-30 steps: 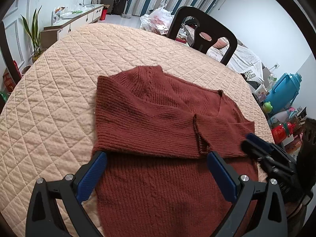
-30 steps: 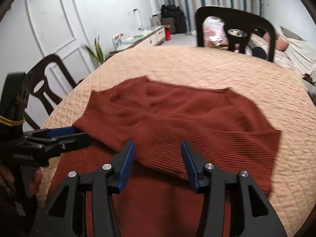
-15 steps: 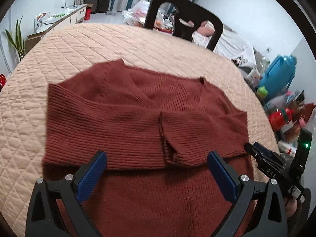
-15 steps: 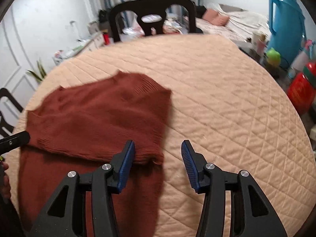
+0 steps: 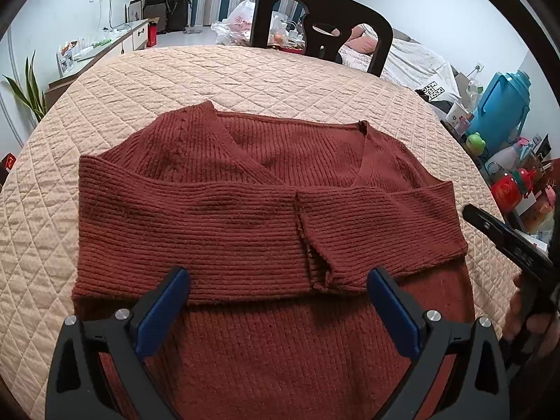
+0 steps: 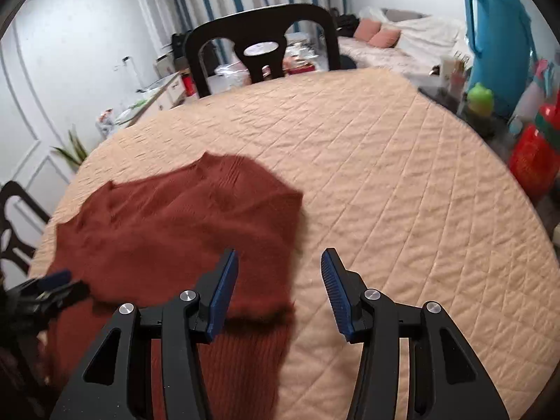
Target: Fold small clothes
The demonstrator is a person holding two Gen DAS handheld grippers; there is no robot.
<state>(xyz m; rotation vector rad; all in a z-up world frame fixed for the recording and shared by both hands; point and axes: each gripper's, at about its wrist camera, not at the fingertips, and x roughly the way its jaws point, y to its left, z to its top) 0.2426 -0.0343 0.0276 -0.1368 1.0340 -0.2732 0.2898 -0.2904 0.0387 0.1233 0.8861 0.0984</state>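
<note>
A rust-red knitted sweater [image 5: 266,217] lies flat on the quilted peach table cover [image 5: 245,80], both sleeves folded across its chest. My left gripper [image 5: 278,308] is open and empty, hovering over the sweater's lower body just below the folded sleeves. My right gripper [image 6: 280,290] is open and empty, above the sweater's right edge [image 6: 175,231], one finger over the knit and one over bare cover. The right gripper also shows at the right edge of the left wrist view [image 5: 504,234]. The left gripper shows at the left edge of the right wrist view [image 6: 49,287].
A black chair [image 5: 322,31] stands at the table's far side. A blue thermos jug [image 6: 497,45], a red container [image 6: 532,157] and small bottles crowd a side stand to the right. Another dark chair [image 6: 14,224] is at the left.
The left gripper has swung from the sweater's left side to centre over its lower body. The right gripper has moved from over the sleeves to the sweater's right edge. Both stay open.
</note>
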